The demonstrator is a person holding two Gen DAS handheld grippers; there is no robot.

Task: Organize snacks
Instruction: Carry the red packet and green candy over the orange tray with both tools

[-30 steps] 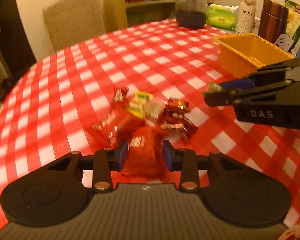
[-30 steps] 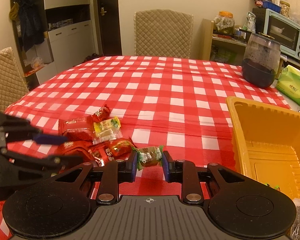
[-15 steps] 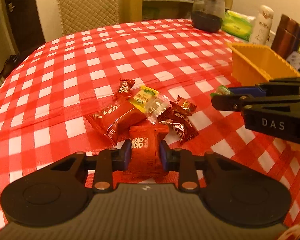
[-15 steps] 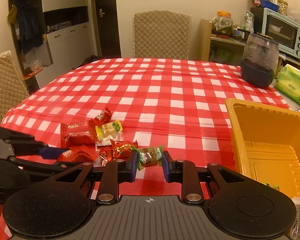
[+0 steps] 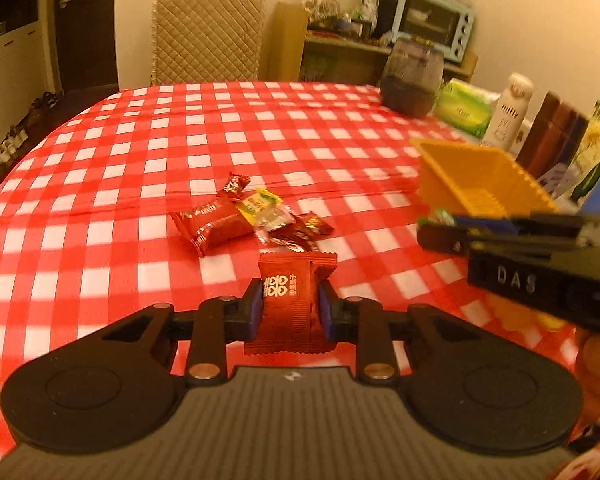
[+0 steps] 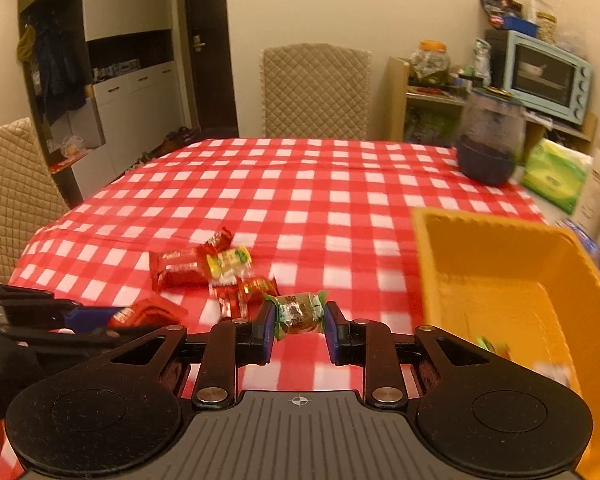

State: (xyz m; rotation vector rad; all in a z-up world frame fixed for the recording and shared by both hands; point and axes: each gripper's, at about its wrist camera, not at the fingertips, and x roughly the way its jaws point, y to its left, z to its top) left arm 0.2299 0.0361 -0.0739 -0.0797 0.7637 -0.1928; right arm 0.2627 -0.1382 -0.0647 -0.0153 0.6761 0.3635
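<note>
My left gripper (image 5: 288, 309) is shut on a dark red snack packet (image 5: 291, 300) and holds it above the checked tablecloth. My right gripper (image 6: 299, 326) is shut on a green wrapped candy (image 6: 299, 314), lifted just left of the orange tray (image 6: 496, 240). The right gripper also shows in the left wrist view (image 5: 432, 229), in front of the tray (image 5: 480, 184). The left gripper shows in the right wrist view (image 6: 80, 316), at the lower left. A small pile of red and yellow snacks (image 5: 246, 216) lies on the cloth; it also shows in the right wrist view (image 6: 216, 268).
The tray holds a few wrapped snacks (image 6: 496, 348). A dark glass jar (image 6: 490, 144), green tissue pack (image 6: 554, 174), white bottle (image 5: 508, 110) and brown flask (image 5: 552, 136) stand along the table's far right. A quilted chair (image 6: 316, 88) stands behind the table.
My left gripper has lifted the dark red packet off the pile and drawn it back. My right gripper has risen with the green candy and moved toward the tray.
</note>
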